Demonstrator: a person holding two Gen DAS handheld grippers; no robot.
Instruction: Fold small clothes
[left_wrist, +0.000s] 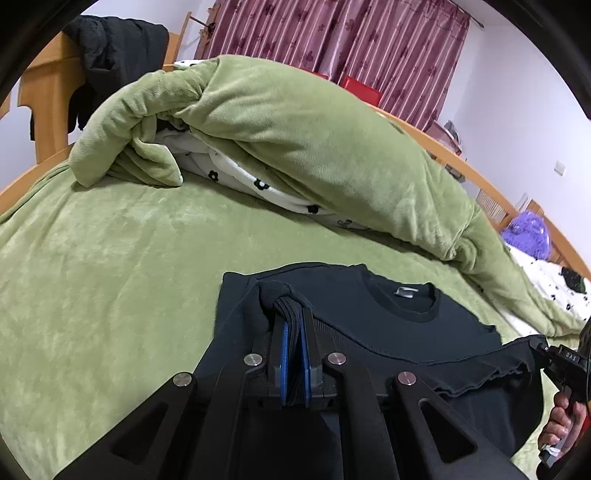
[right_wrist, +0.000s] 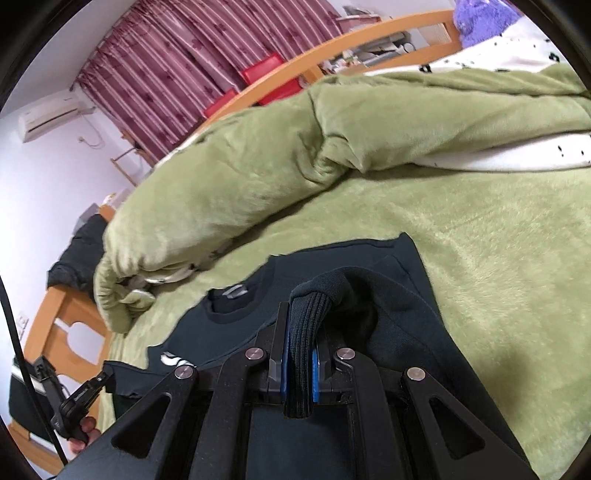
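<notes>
I see a dark sweatshirt (left_wrist: 399, 328) lying on the green bedspread (left_wrist: 110, 266), its round collar toward the far side and a small grey label (left_wrist: 404, 292) showing inside the neck; from the right wrist the same sweatshirt (right_wrist: 332, 269) sits just in front of the fingers, with white lettering (right_wrist: 173, 359) partly visible on its chest.

My left gripper (left_wrist: 293, 321) is pinched nearly closed on a ribbed cuff (left_wrist: 290, 306) of the sweatshirt; the blue pads (left_wrist: 283, 350) press the dark knit from both sides, and the sleeve bunches up just beyond the fingertips. My right gripper (right_wrist: 301, 325) is likewise clamped on the other ribbed cuff (right_wrist: 308, 314); the knit runs down between its blue pads (right_wrist: 282, 365) and hangs out at the base, while the sleeve arches up and away to the right.

In the left view I catch the other tool at the right edge, gripped by a hand (left_wrist: 561, 424); its tip touches the ruffled hem of the garment, though I cannot tell its closure from there.

Behind the sweatshirt a rumpled green duvet (left_wrist: 295, 129) is heaped across the bed, its white flower-printed lining (left_wrist: 258, 184) showing underneath; a wooden bed frame (left_wrist: 461, 162) curves round the far side; maroon curtains (left_wrist: 332, 37) hang behind; a purple plush object (left_wrist: 528, 236) rests at the far right; an air conditioner (right_wrist: 51, 114) is mounted on the wall in the right view.
</notes>
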